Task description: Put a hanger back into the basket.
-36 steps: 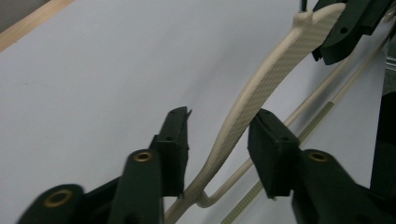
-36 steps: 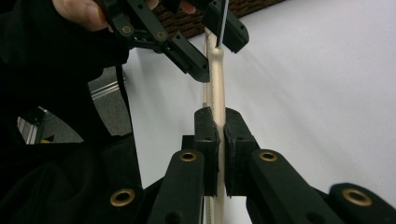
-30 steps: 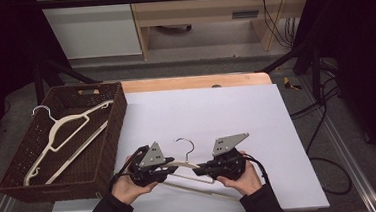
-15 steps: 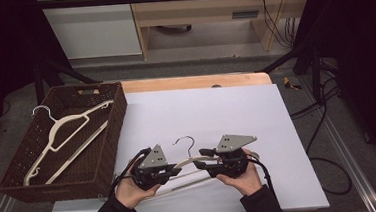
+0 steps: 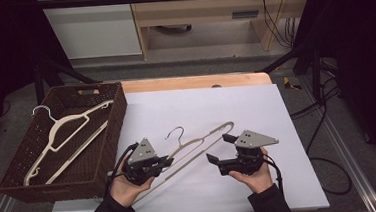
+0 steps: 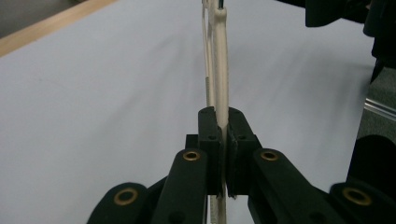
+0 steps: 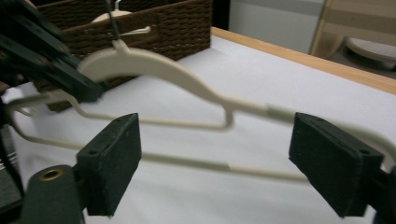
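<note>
A cream plastic hanger [image 5: 199, 146] with a metal hook lies slanted over the white table sheet. My left gripper [image 5: 168, 161] is shut on its lower left arm. In the left gripper view the pads [image 6: 210, 135] pinch the cream bar of the hanger [image 6: 220, 70]. My right gripper [image 5: 218, 148] sits by the hanger's right end. Its jaws have just been opening and now stand wide. In the right gripper view, the hanger [image 7: 154, 70] runs across beyond the right gripper [image 7: 219, 158], and neither pad presses on it. The left gripper [image 7: 46, 60] holds the hanger at the upper left there.
A dark wicker basket [image 5: 121, 110] stands at the left with a cream hanger [image 5: 67, 129] inside. The white sheet [image 5: 256, 106] covers the table, with a wooden edge [image 5: 194, 82] at the back. Cables [image 5: 328, 126] trail off the right side.
The right gripper has opened, let go of the hanger and drawn off to the right. The hanger's right end has swung away from me, with the left gripper still clamped on it.
</note>
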`<state>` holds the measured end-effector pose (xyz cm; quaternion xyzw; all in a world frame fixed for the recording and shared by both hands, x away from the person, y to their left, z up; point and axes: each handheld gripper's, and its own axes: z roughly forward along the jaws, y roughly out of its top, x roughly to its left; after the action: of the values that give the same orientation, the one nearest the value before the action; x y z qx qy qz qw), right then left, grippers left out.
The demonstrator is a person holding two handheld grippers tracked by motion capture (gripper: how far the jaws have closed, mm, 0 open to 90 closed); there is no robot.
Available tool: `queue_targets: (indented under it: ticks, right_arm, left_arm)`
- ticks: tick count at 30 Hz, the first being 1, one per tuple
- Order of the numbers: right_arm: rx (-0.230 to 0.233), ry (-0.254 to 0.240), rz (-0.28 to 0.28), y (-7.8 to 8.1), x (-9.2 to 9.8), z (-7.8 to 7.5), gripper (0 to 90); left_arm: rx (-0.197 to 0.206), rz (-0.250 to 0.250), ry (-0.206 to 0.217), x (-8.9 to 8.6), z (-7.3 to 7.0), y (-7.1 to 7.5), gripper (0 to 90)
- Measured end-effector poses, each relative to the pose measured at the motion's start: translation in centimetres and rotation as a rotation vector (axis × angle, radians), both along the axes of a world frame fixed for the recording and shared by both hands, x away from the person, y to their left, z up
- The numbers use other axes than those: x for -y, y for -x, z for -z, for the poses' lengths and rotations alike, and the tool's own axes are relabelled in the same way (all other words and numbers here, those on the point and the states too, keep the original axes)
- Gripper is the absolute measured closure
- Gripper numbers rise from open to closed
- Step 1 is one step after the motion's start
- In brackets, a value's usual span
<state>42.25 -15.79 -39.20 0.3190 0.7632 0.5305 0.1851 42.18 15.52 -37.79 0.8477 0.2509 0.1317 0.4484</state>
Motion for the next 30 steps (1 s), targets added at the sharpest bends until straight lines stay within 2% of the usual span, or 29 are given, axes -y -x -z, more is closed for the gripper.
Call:
queue_targets:
  ticks: [4, 6, 13, 18, 22, 27, 30]
  right_arm:
    - [0.005, 0.002, 0.042, -0.1, 1.1, 0.0, 12.1]
    - [0.003, 0.000, 0.070, 0.0, 1.5, 0.0, 7.1]
    - [-0.001, -0.009, 0.150, 0.5, 3.6, 0.3, 4.1]
    - [-0.010, -0.064, 0.199, 0.8, 5.4, 0.2, 3.5]
    - [-0.017, -0.061, 0.209, 1.1, 6.3, 0.3, 2.9]
    - [-0.010, -0.056, 0.232, 1.4, 7.1, 0.3, 2.1]
    - [-0.006, -0.053, 0.239, 1.5, 7.4, 0.3, 1.9]
  left_arm:
    - [0.041, -0.041, 0.023, -0.9, -1.5, 0.0, 86.6]
    - [0.057, -0.053, 0.039, -1.4, -2.3, 0.1, 86.6]
    - [0.110, -0.078, 0.090, -3.4, -5.1, -0.1, 86.6]
    - [0.124, -0.088, 0.093, -4.7, -7.2, -0.4, 86.6]
    - [0.129, -0.097, 0.093, -6.0, -8.9, -0.9, 86.6]
    - [0.126, -0.097, 0.098, -8.2, -10.3, -2.2, 86.6]
    - [0.130, -0.125, 0.103, -9.7, -11.0, -2.8, 86.6]
